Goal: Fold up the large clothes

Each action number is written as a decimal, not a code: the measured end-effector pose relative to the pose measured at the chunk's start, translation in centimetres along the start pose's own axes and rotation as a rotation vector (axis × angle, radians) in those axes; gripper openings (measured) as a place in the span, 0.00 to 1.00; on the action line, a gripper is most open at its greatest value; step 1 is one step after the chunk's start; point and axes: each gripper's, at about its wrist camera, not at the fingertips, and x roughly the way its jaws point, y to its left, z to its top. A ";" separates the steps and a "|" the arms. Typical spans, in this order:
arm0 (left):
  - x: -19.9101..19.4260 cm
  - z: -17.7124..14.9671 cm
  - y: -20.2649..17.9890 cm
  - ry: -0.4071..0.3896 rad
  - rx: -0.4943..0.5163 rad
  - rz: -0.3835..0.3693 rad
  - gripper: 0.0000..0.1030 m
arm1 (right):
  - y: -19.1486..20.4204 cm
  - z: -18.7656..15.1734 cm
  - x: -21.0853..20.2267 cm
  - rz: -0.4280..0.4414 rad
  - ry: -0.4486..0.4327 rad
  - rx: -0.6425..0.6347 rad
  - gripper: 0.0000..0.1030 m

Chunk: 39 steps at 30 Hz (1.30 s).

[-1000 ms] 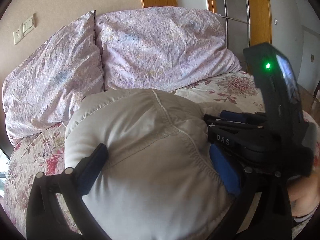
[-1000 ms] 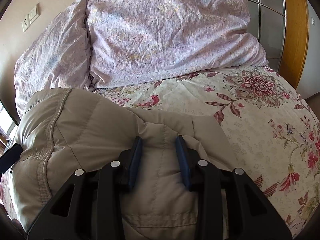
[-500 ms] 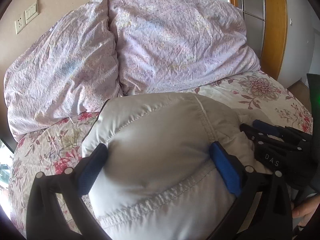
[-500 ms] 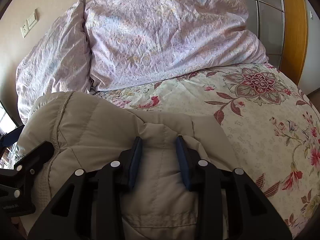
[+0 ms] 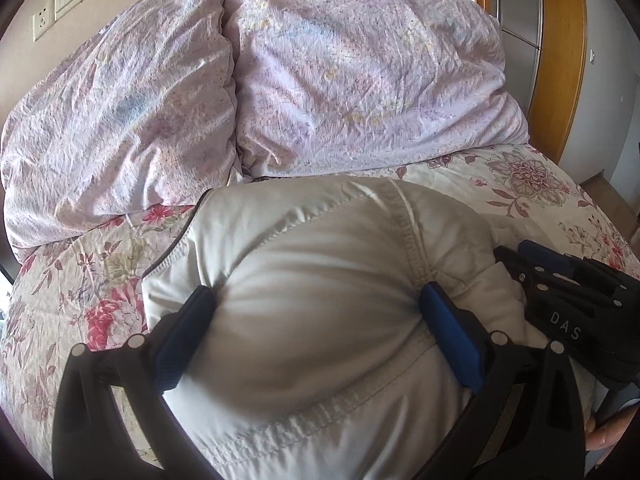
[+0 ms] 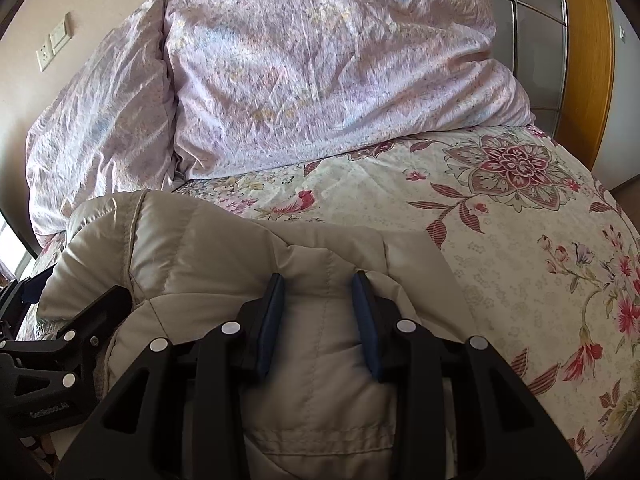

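The right gripper [image 5: 520, 254] carries the raised letters "DAS" on its black body, legible in the left wrist view. In the right wrist view, the left gripper [image 6: 116, 292] bears small pale lettering at the lower left; it is too blurred to read with certainty.

The padded beige jacket [image 5: 320, 300] lies bunched on the bed [image 6: 520, 240], toward its near edge, with two lilac pillows [image 5: 360, 80] at the head edge beyond it. A wall socket and switch [image 5: 56, 8] show at the upper left.

Left gripper [image 5: 316, 308]: the blue fingers [image 5: 448, 332] stand wide, and a thick fold of the jacket bulges between them, pressed at both sides. Right gripper [image 6: 318, 292]: the fingers [image 6: 272, 312] are clenched on a narrower ridge of the jacket.

The jacket's near portion is cut off by the frame edges. Part of a hand [image 5: 612, 428] shows at the lower right, mostly hidden behind the gripper frame.
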 end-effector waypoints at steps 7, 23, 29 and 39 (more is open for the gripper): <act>0.8 0.1 0.1 0.020 -0.012 -0.017 0.98 | -0.1 0.1 0.3 -0.007 0.010 -0.001 0.36; 1.1 0.6 0.4 0.043 -0.012 -0.023 0.98 | -0.2 0.4 0.4 -0.008 0.010 0.000 0.36; -2.4 -0.1 2.3 0.009 -0.031 -0.050 0.98 | 0.1 -0.9 -3.3 -0.003 -0.043 -0.058 0.37; -1.8 -0.8 1.3 -0.030 -0.007 -0.003 0.98 | 0.1 -2.5 -3.5 -0.041 -0.108 -0.082 0.39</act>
